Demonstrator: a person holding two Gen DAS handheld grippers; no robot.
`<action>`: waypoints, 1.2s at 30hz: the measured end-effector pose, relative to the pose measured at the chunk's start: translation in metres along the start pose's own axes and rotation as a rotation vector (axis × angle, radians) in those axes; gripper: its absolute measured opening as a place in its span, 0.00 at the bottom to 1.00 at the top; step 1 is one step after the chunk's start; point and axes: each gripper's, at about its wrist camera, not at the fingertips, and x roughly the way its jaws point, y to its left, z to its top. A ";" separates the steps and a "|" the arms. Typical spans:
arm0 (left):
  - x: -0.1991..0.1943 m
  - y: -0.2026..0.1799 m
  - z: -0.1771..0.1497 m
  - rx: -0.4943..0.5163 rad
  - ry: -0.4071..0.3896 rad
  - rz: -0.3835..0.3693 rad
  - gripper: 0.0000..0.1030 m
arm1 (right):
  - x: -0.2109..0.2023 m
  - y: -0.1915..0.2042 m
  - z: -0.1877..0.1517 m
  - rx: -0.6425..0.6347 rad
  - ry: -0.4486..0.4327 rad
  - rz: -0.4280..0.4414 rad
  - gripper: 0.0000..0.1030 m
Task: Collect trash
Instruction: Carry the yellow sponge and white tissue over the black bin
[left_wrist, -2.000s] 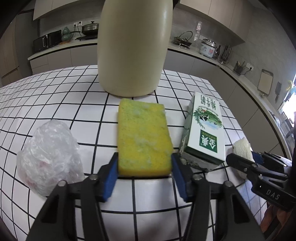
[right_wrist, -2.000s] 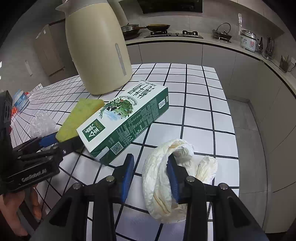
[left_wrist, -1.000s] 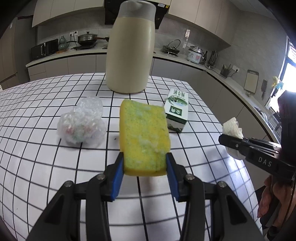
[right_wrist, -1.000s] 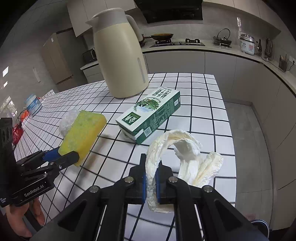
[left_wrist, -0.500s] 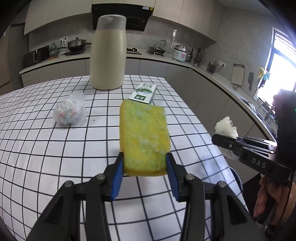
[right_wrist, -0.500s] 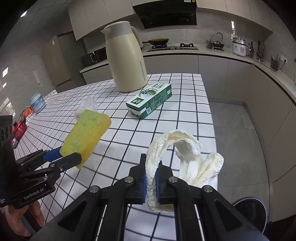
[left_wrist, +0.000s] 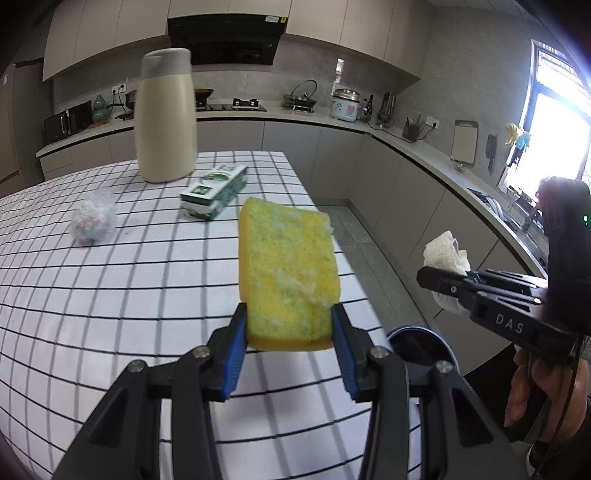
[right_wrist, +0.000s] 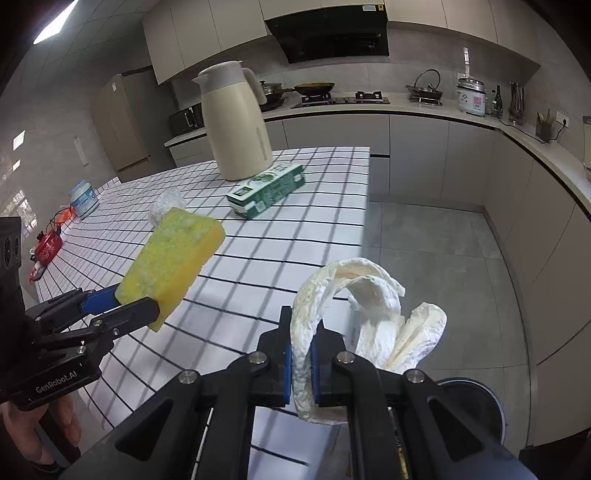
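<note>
A yellow sponge (left_wrist: 288, 280), flecked green, is clamped at its near end by the left gripper (left_wrist: 289, 354) above the tiled counter's (left_wrist: 110, 295) edge, long axis pointing away. The right gripper (right_wrist: 300, 360) pinches crumpled white paper (right_wrist: 354, 306). Behind stand a cream jug (left_wrist: 164, 118), a green carton (left_wrist: 214, 192) and a plastic wad (left_wrist: 94, 219); a dark bin (left_wrist: 421, 345) sits below.

Sponge (left_wrist: 288, 273): yellow, speckled green, pale whitish patches. Crumpled paper towel (right_wrist: 354, 314): off-white. Table (left_wrist: 110, 288): white with a black grid (square pattern). Carton (left_wrist: 214, 190): green and white, printed picture on top. Jug (left_wrist: 165, 118): cream body, grey lid. Plastic wad (left_wrist: 92, 220): translucent white. Bin (right_wrist: 476, 402): dark, blue rim. Finger pads (left_wrist: 234, 354): blue on black frames.
</note>
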 end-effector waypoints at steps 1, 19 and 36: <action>0.002 -0.013 -0.002 -0.001 0.000 -0.001 0.44 | -0.006 -0.012 -0.003 0.002 0.000 0.001 0.08; 0.046 -0.161 -0.031 0.068 0.074 -0.118 0.44 | -0.081 -0.171 -0.080 0.055 0.048 -0.075 0.08; 0.126 -0.202 -0.119 0.035 0.309 -0.125 0.44 | -0.024 -0.221 -0.190 0.040 0.288 -0.043 0.08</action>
